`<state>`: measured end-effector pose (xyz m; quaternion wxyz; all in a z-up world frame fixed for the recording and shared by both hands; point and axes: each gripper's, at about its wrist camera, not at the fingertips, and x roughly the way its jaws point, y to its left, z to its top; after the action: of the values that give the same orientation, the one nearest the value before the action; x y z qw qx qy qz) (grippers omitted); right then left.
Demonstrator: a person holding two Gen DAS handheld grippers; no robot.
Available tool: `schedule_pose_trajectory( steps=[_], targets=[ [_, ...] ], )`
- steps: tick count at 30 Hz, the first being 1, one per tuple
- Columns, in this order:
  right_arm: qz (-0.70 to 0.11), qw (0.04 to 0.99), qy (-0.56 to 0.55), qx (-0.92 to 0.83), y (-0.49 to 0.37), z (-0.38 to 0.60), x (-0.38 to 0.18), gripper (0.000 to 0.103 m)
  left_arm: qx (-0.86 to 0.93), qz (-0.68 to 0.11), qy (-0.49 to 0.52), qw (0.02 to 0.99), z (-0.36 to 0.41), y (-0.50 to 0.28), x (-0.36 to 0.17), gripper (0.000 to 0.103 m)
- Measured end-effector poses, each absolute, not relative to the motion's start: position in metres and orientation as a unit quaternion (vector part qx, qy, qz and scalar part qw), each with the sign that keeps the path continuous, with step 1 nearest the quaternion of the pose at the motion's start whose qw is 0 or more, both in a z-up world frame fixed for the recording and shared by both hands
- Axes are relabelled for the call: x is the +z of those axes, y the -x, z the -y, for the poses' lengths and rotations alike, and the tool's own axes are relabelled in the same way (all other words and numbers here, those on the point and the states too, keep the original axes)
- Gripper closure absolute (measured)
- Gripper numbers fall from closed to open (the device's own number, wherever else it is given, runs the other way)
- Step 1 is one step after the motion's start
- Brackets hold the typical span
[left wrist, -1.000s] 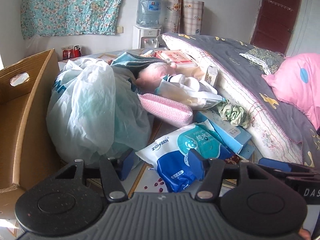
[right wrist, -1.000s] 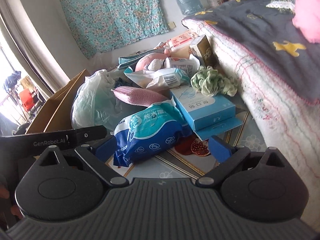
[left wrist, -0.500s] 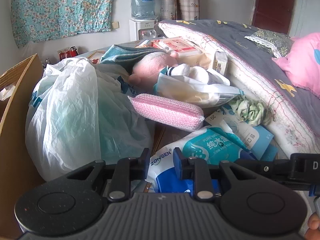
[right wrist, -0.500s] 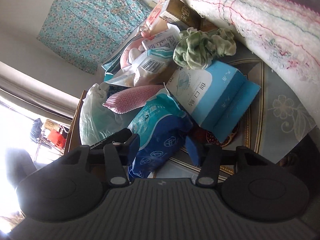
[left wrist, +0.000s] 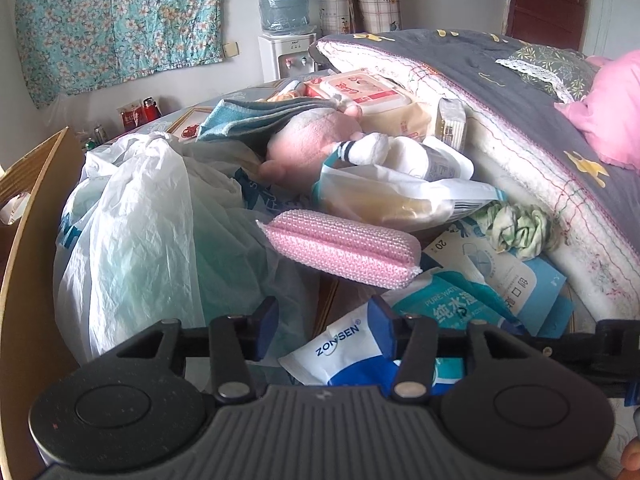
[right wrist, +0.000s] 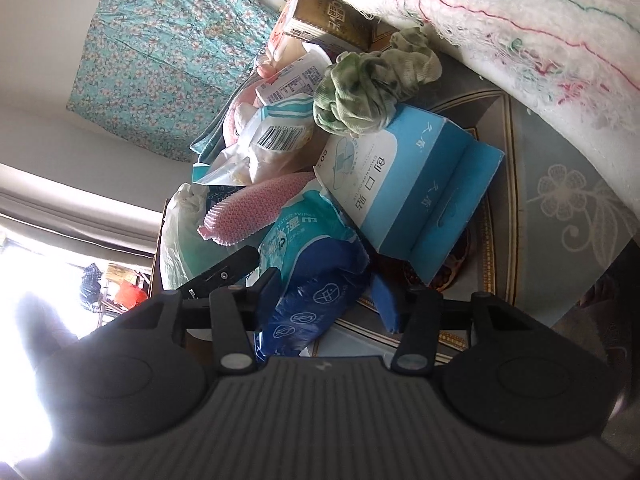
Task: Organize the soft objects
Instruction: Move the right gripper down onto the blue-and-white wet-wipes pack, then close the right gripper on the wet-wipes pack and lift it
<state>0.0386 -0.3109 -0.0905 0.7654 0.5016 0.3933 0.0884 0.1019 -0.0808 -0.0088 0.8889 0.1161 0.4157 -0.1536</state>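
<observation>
A blue and white wet-wipes pack (left wrist: 400, 328) lies at the front of a pile beside the bed. My right gripper (right wrist: 326, 298) is tilted on its side, and its fingers stand on either side of this pack (right wrist: 312, 276), close to it. My left gripper (left wrist: 322, 328) is open just above the pack's white end. Behind lie a pink mesh sponge (left wrist: 344, 248), a green scrunchie (left wrist: 516, 232), a pink plush toy (left wrist: 308, 148) and a white plastic bag (left wrist: 136, 232).
A cardboard box (left wrist: 28, 216) stands at the left. A blue carton (right wrist: 408, 200) lies under the scrunchie (right wrist: 368, 84). The bed (left wrist: 520, 120) with its quilt runs along the right. A water dispenser (left wrist: 284, 20) stands at the back wall.
My left gripper closed partly, then opened wider again over the pack. My right gripper rolled onto its side and moved in around the pack, its jaws narrowing.
</observation>
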Motion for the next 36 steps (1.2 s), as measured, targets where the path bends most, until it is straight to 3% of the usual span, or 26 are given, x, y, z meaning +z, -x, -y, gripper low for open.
schedule_pose_trajectory(
  steps=[9,19,24,36],
  targets=[
    [-0.391,0.764,-0.505,0.088,-0.044,0.314,-0.093,0.052,-0.210,-0.446,-0.133,0.860,0.086,-0.082,-0.006,0.053],
    [-0.390,0.767,-0.504,0.077,-0.043,0.321,-0.092,0.050,-0.272,-0.461,-0.113,0.837,0.075,-0.059,-0.003,0.046],
    [-0.395,0.766,-0.501,0.080,-0.042,0.316,-0.091,0.046,-0.242,-0.421,-0.144,0.862,0.081,-0.058,-0.003,0.028],
    [-0.416,0.772,-0.471,0.099,-0.035,0.301,-0.080,0.035,-0.271,-0.478,-0.102,0.829,0.074,-0.050,-0.012,0.031]
  ],
)
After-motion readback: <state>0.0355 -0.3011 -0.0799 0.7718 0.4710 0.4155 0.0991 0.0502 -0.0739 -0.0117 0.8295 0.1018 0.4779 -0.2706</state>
